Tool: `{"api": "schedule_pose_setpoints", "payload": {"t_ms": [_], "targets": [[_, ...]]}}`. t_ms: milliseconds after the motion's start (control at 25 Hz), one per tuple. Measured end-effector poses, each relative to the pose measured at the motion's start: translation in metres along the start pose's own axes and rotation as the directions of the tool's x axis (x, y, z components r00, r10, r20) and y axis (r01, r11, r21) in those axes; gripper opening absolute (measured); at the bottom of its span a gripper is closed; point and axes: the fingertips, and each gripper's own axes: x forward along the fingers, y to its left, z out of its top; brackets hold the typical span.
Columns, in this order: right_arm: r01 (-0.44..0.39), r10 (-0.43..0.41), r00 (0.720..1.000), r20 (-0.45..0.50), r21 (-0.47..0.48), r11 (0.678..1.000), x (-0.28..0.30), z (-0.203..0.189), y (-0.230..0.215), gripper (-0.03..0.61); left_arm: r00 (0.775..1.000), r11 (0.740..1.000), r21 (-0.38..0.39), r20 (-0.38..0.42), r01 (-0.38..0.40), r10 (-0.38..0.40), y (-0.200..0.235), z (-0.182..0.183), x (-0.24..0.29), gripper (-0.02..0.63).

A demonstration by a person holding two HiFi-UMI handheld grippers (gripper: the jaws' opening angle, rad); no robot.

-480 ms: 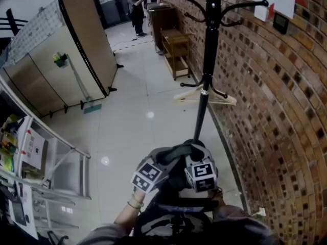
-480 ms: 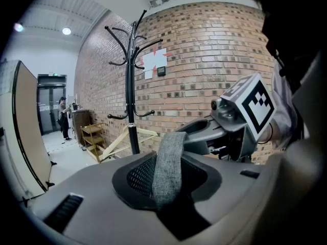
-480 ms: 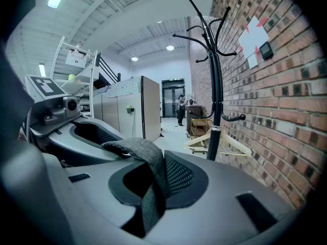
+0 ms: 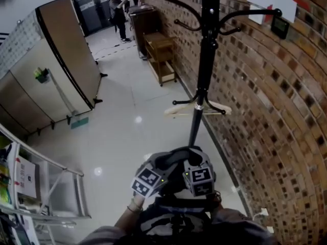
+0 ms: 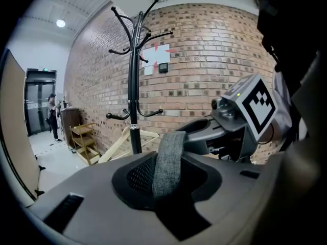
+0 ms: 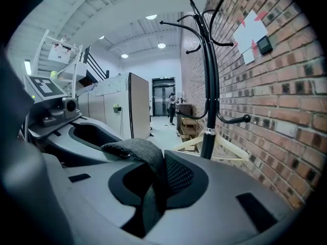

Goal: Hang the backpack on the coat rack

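Observation:
The black coat rack (image 4: 204, 60) stands by the brick wall, its curved hooks high up and a wooden hanger (image 4: 179, 108) on its lower hooks. Low in the head view, my left gripper (image 4: 163, 163) and right gripper (image 4: 191, 161) sit side by side, just short of the pole's foot. Both are shut on the backpack's grey top strap (image 4: 176, 154). The dark backpack (image 4: 173, 221) hangs below them, mostly hidden. The strap (image 5: 168, 157) runs through the left gripper (image 5: 168, 173), and the strap (image 6: 138, 152) drapes over the right gripper (image 6: 153, 184). The rack (image 6: 209, 86) rises ahead.
The brick wall (image 4: 276, 116) curves along the right. Wooden shelf carts (image 4: 161, 55) stand behind the rack, and a person (image 4: 120, 14) stands far down the hall. A tall cabinet (image 4: 56, 70) is at the left, and a metal frame (image 4: 46, 188) at the lower left.
The head view has swung slightly, so the cabinet and shelves sit further left. Both grippers keep the strap and stay just short of the pole's foot.

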Motion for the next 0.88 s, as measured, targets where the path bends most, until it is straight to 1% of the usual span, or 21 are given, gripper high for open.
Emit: {"api": "schedule_pose_setpoints", "payload": {"t_ms": [200,320,360,560,640,760,880], "targets": [[0.075,-0.076,0.997,0.014,0.016,0.997,0.035,0.022,-0.019,0.049,0.998,0.997,0.03,0.019,0.065,-0.066,0.04,0.015,0.021,0.121],[0.129,-0.132,0.989,0.073,0.044,0.991,0.06,0.033,-0.034,0.049,0.995,0.994,0.055,0.027,0.097,-0.099,0.064,0.024,0.034,0.121],[0.144,-0.148,0.986,0.079,0.05,0.988,0.067,0.035,-0.039,0.049,0.994,0.992,0.065,0.027,0.108,-0.11,0.07,0.026,0.039,0.123],[0.186,-0.187,0.982,0.023,0.05,0.981,0.088,0.051,-0.053,0.049,0.987,0.981,0.119,0.03,0.153,-0.158,0.1,0.042,0.059,0.121],[0.201,-0.202,0.979,0.026,0.055,0.978,0.098,0.061,-0.058,0.051,0.985,0.978,0.132,0.036,0.163,-0.169,0.113,0.048,0.065,0.121],[0.233,-0.236,0.971,0.027,0.096,0.968,0.11,0.079,-0.063,0.049,0.982,0.975,0.139,0.049,0.173,-0.181,0.131,0.057,0.073,0.121],[0.241,-0.246,0.969,0.028,0.108,0.964,0.124,0.087,-0.067,0.049,0.98,0.973,0.142,0.055,0.181,-0.19,0.147,0.063,0.079,0.121]]}}
